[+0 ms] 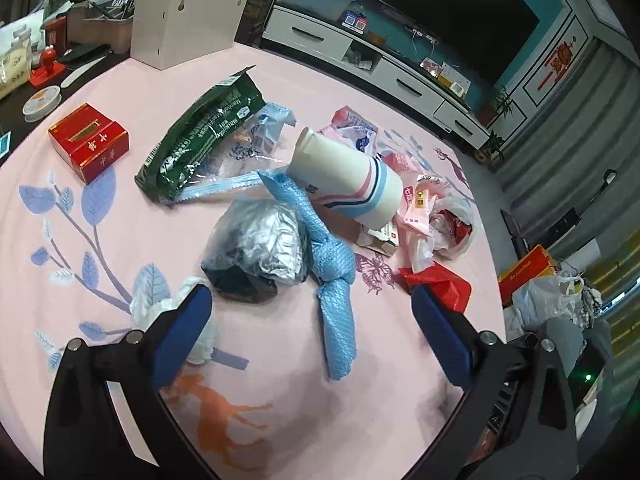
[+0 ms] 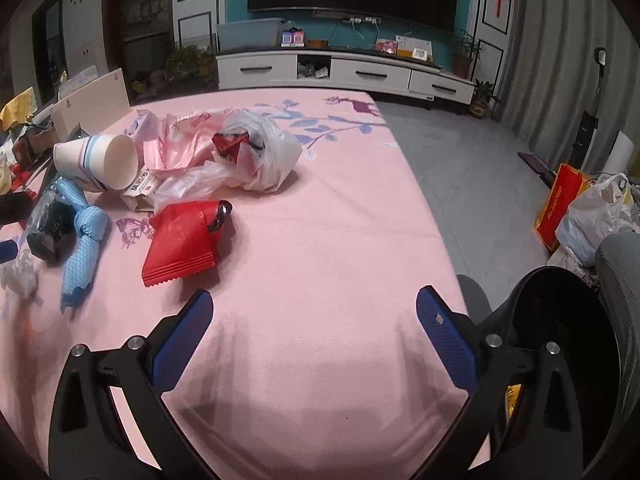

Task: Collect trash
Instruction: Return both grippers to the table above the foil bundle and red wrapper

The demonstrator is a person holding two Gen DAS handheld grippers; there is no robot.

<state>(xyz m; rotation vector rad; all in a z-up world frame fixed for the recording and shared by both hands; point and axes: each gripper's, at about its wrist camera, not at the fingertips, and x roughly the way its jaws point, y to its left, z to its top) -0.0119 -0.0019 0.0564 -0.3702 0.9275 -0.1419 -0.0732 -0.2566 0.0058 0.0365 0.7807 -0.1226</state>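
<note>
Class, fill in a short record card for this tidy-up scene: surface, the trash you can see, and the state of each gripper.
surface: pink cloth with leaf prints
cup: paper cup lying on its side
wrappers: green wrapper, red wrapper, silver foil bag
other: blue mesh sleeve, knotted
left gripper: open, holds nothing
right gripper: open, holds nothing
</note>
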